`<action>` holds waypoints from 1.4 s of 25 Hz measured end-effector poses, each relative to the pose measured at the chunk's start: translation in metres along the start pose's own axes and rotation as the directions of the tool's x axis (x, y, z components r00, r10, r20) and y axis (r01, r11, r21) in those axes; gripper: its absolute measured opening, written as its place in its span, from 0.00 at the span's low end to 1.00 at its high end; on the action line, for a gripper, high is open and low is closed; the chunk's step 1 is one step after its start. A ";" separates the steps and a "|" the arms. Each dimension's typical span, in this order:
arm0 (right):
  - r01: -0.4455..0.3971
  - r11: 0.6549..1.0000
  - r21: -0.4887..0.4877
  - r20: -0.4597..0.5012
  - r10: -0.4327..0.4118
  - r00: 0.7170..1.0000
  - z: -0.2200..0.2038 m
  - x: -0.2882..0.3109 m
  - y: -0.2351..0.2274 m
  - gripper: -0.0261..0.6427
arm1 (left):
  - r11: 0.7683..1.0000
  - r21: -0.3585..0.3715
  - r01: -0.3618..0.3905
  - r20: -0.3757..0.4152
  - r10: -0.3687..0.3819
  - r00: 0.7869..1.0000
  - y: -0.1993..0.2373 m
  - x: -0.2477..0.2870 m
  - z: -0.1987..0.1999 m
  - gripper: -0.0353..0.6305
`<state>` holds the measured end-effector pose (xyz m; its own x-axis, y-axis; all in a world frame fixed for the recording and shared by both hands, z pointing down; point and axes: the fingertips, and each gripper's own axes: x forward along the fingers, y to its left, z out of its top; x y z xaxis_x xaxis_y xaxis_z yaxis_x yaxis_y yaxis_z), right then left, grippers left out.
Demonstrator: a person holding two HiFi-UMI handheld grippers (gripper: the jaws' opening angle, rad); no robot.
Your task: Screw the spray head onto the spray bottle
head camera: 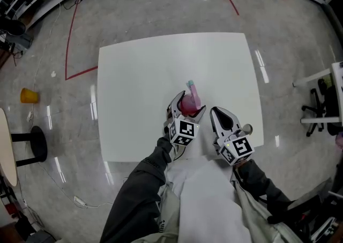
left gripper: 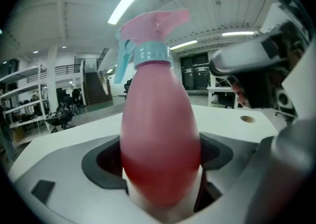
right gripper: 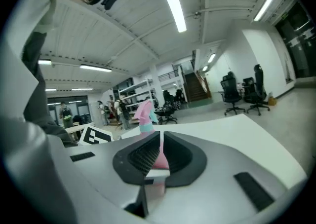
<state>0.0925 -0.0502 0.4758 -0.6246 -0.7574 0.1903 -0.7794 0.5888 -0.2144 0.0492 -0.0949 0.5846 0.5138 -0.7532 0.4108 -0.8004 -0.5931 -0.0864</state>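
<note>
Jaws of left gripper (head camera: 187, 107) clasp the spray bottle (left gripper: 160, 134) at the table (head camera: 139, 76); right gripper (head camera: 220, 112) jaws meet, empty, just beside.

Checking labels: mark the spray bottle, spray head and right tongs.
spray bottle (left gripper: 160, 159): left gripper view, pink body.
spray head (left gripper: 150, 25): left gripper view, pink top.
right tongs (head camera: 217, 113): head view, shut tips.

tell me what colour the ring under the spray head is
Light teal; the ring sits under the pink spray head. Best in the left gripper view.
</note>
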 end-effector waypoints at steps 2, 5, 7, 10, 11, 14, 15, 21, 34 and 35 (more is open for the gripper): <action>-0.123 0.987 -0.105 0.017 0.125 0.992 0.016 0.000 0.020 0.04 | 0.995 0.040 0.087 0.020 -0.088 0.996 -0.017 -0.018 0.007 0.71; -0.349 0.919 -0.184 -0.058 0.345 0.937 0.030 -0.001 0.047 0.32 | 0.966 0.054 0.253 0.064 -0.257 0.964 -0.040 -0.050 0.026 0.71; -0.453 0.875 -0.171 -0.092 0.443 0.892 0.041 -0.004 0.061 0.41 | 0.946 0.061 0.318 0.073 -0.321 0.944 -0.044 -0.069 0.034 0.71; -0.470 0.846 -0.253 -0.064 0.470 0.880 0.066 -0.002 0.086 0.41 | 0.980 0.076 0.184 0.028 -0.186 0.982 -0.015 -0.083 0.038 0.71; -0.440 0.848 -0.296 -0.030 0.452 0.892 0.075 0.000 0.095 0.41 | 0.992 0.069 0.105 0.011 -0.106 0.994 -0.002 -0.085 0.040 0.71; -0.353 0.852 -0.387 0.041 0.398 0.916 0.084 0.007 0.117 0.43 | 0.998 0.017 -0.059 0.001 0.059 0.998 0.017 -0.086 0.052 0.71; -0.340 0.848 -0.407 0.046 0.391 0.919 0.083 0.010 0.122 0.43 | 0.996 0.008 -0.084 0.003 0.084 0.996 0.018 -0.086 0.056 0.71; -0.338 0.844 -0.417 0.015 0.378 0.926 0.084 0.024 0.128 0.43 | 0.991 0.106 -0.088 -0.013 0.090 0.996 0.005 -0.085 0.061 0.71; -0.348 0.863 -0.367 0.017 0.380 0.925 0.100 0.023 0.115 0.23 | 0.995 0.084 -0.049 -0.016 0.051 0.999 0.003 -0.086 0.067 0.71; -0.259 0.896 -0.359 0.042 0.293 0.955 0.102 0.027 0.114 0.23 | 0.993 0.068 -0.094 -0.046 0.098 0.994 0.009 -0.084 0.065 0.71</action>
<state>-0.0078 -0.0328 0.3586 -0.8227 -0.5629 0.0791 -0.5549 0.8255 0.1029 0.0188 -0.0555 0.4901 0.4185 -0.7937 0.4415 -0.8224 -0.5374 -0.1867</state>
